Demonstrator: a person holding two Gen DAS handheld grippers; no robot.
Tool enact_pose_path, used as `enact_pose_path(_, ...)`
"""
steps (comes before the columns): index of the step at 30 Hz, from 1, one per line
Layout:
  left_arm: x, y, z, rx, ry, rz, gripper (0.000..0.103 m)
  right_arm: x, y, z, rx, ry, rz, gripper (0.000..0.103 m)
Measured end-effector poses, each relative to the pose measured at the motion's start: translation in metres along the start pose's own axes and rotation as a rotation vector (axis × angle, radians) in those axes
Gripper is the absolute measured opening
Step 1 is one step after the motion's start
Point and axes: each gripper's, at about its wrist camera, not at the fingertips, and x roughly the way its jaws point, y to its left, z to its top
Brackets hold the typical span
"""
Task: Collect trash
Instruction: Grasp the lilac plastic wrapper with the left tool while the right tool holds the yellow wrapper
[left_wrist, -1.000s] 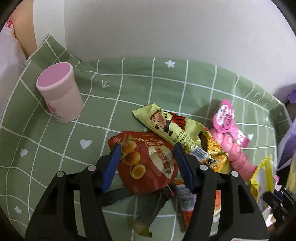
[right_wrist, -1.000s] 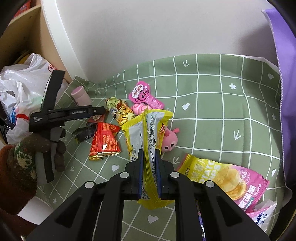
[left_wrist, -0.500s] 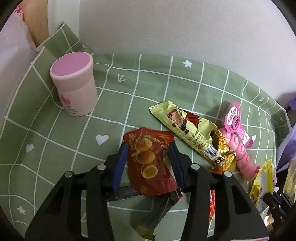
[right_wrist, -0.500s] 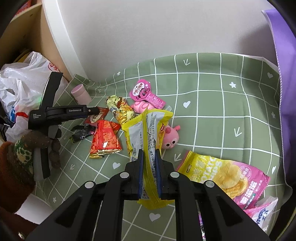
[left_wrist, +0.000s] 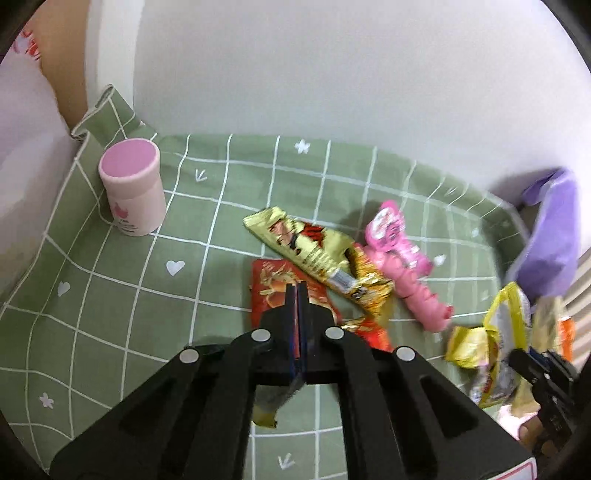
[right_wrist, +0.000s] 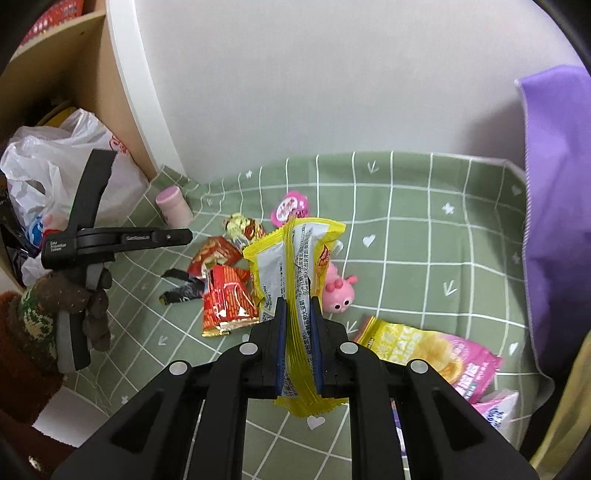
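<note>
Left gripper (left_wrist: 297, 291): jaws pressed together, no gap visible between the pads. They sit directly over the red snack wrapper (left_wrist: 266, 291), which lies on the green checked cloth (left_wrist: 110, 295). I cannot confirm whether a fold of that wrapper is pinched between them. The picture is blurred here.

Right gripper (right_wrist: 297, 301): clamped on a yellow wrapper (right_wrist: 295, 251), which stands upright between the pads, clear of the cloth, with its lower end hanging below the fingers.

Trash on the cloth:
- a gold-yellow wrapper (left_wrist: 299, 247), just beyond the red one and overlapping its far corner
- a red-striped wrapper (right_wrist: 225, 299) and a dark wrapper (right_wrist: 181, 291), side by side
- a yellow-and-pink chip bag (right_wrist: 424, 343), near the right edge

Other items: a pink cup (left_wrist: 131, 192) upright in the far left corner, a pink toy (left_wrist: 417, 295) beside the gold-yellow wrapper, and a white plastic bag (right_wrist: 55, 166) off the cloth to the left.
</note>
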Motion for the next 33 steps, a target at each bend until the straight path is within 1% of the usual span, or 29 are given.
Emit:
enact_pose_path(1,-0.004,-0.002,-0.007,0.0,-0.011,-0.02,0.024,-0.006,0.0,0.001,0.001,-0.01,-0.001,0.013)
enact_pose_path(2,-0.003,-0.002,-0.009,0.01,-0.016,-0.025,0.05,-0.011,0.0,0.001,0.001,-0.018,-0.005,0.013)
enact_pose_path(3,-0.002,-0.001,-0.008,0.022,-0.011,-0.025,0.057,-0.018,-0.001,0.001,-0.003,-0.029,-0.013,0.013)
enact_pose_path(4,-0.001,-0.002,-0.01,0.037,-0.004,-0.025,0.058,-0.022,-0.001,0.001,-0.006,-0.035,-0.022,0.013)
enact_pose_path(6,0.006,-0.01,-0.014,0.089,0.02,-0.009,0.058,-0.03,-0.003,0.0,-0.008,-0.046,-0.047,0.013)
enact_pose_path(8,0.021,-0.022,-0.018,0.144,0.046,0.026,0.058,-0.037,-0.009,-0.002,0.015,-0.05,-0.066,0.013)
enact_pose_path(10,0.034,-0.028,-0.021,0.167,0.076,0.074,0.057,-0.041,-0.013,-0.005,0.026,-0.04,-0.072,0.013)
enact_pose_path(11,0.04,-0.027,-0.022,0.156,0.093,0.087,0.056,-0.043,-0.013,-0.006,0.019,-0.033,-0.081,0.013)
enact_pose_path(12,0.045,-0.024,-0.023,0.132,0.106,0.084,0.053,-0.046,-0.013,-0.007,0.008,-0.032,-0.091,0.013)
enact_pose_path(13,0.048,-0.021,-0.023,0.112,0.117,0.081,0.046,-0.052,-0.013,-0.008,-0.003,-0.039,-0.1,0.013)
enact_pose_path(14,0.047,-0.02,-0.022,0.095,0.106,0.069,0.039,-0.056,-0.013,-0.009,-0.007,-0.045,-0.105,0.013)
enact_pose_path(16,0.043,-0.018,-0.02,0.065,0.108,0.026,0.03,-0.063,-0.018,-0.011,-0.003,-0.056,-0.12,0.013)
enact_pose_path(17,0.036,-0.016,-0.019,0.047,0.096,0.007,0.024,-0.067,-0.021,-0.012,0.006,-0.062,-0.122,0.013)
enact_pose_path(19,0.023,-0.015,-0.017,0.04,0.072,-0.012,0.021,-0.071,-0.026,-0.013,0.025,-0.074,-0.123,0.013)
enact_pose_path(22,0.001,-0.012,-0.012,0.035,0.041,-0.031,0.021,-0.076,-0.029,-0.014,0.042,-0.092,-0.124,0.013)
enact_pose_path(25,-0.025,-0.009,-0.004,0.03,-0.009,-0.05,0.021,-0.078,-0.03,-0.014,0.051,-0.112,-0.125,0.013)
enact_pose_path(28,-0.051,-0.008,0.004,0.022,-0.057,-0.082,0.017,-0.083,-0.031,-0.013,0.066,-0.136,-0.127,0.013)
enact_pose_path(30,-0.062,-0.013,0.008,0.04,-0.077,-0.095,0.015,-0.088,-0.032,-0.012,0.072,-0.155,-0.131,0.013)
enact_pose_path(33,-0.078,-0.028,0.013,0.102,-0.115,-0.109,0.014,-0.094,-0.034,-0.011,0.081,-0.174,-0.143,0.013)
